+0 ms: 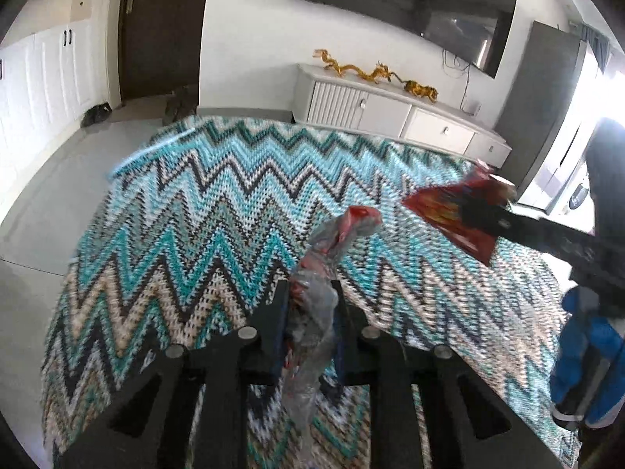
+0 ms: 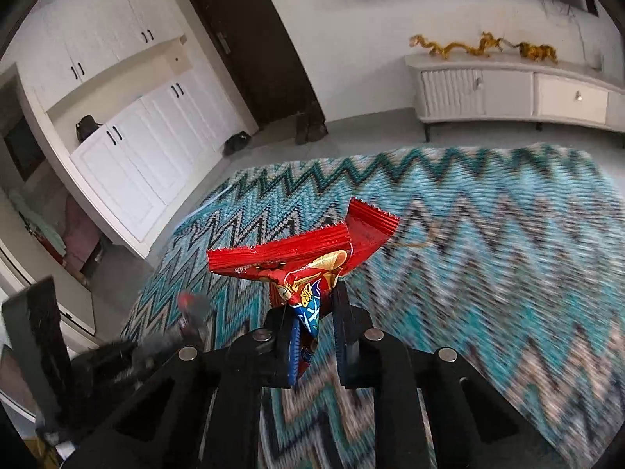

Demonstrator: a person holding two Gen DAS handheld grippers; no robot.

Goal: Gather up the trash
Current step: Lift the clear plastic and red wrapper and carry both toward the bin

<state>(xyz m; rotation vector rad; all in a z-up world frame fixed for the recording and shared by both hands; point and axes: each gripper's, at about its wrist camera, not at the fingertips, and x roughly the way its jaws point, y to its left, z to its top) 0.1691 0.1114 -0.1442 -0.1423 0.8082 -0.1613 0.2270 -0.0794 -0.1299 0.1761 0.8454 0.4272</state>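
My left gripper [image 1: 310, 293] is shut on a crumpled clear plastic wrapper with red print [image 1: 332, 254], held above the zigzag carpet [image 1: 195, 215]. My right gripper [image 2: 310, 297] is shut on a red snack packet [image 2: 308, 250] with a blue lower part, also held above the carpet [image 2: 488, 215]. In the left wrist view the right gripper [image 1: 480, 205] shows at the right with the red packet [image 1: 441, 203]. In the right wrist view the left gripper [image 2: 191, 324] shows blurred at the lower left with its wrapper [image 2: 193, 305].
A white TV cabinet [image 1: 390, 113] with golden dragon figures [image 1: 355, 68] stands beyond the carpet, a TV [image 1: 410, 4] above it. A dark door [image 2: 250, 43] and white cupboards [image 2: 129, 148] line the left wall. Grey floor [image 1: 58, 164] lies left of the carpet.
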